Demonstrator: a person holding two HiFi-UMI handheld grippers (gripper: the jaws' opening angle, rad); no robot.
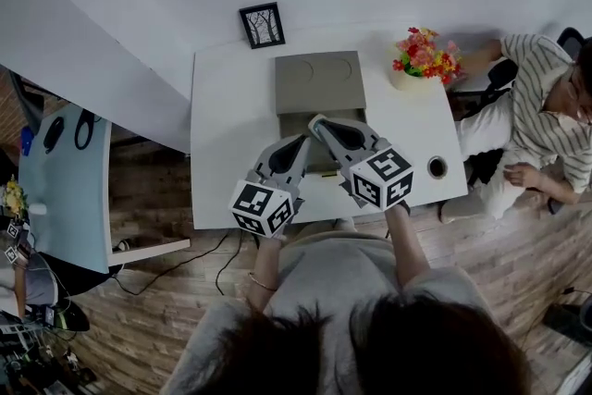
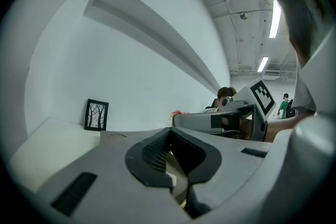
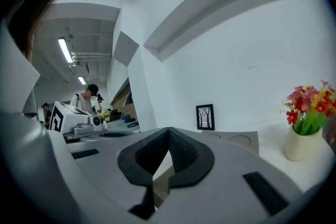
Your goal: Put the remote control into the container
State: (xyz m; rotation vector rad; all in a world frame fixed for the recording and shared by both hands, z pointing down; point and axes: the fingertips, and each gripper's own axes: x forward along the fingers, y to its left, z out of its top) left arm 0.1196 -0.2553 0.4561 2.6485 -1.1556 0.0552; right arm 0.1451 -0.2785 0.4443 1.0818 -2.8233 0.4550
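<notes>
Remote control: I cannot find it in any view. It does not lie on the bare part of the table, and no jaw holds it.
Container: a flat grey-brown cardboard container [image 1: 319, 120] stands in the middle of the white rectangular table [image 1: 231, 153], nearer the far edge. Its lid [image 1: 320, 80], with two round marks, is folded back toward that edge.
Right gripper: the grey right gripper [image 1: 317, 122] points into the open container. In its own view [image 3: 168, 129] the dark pads are pressed together, with nothing between them.
Left gripper: the grey left gripper [image 1: 303, 141] is just beside it, over the near side of the container. Its jaws [image 2: 169, 131] also meet at the tips and are empty.
Around: a small black-framed picture [image 1: 263, 24] is at the far edge, and a white vase of red and yellow flowers [image 1: 421, 60] is at the far right corner. A person in a striped shirt [image 1: 546, 106] sits beyond the right edge.
Progress: probably the remote is already inside, hidden under the grippers. What is left seems to be pulling both grippers away, and maybe closing the lid.
</notes>
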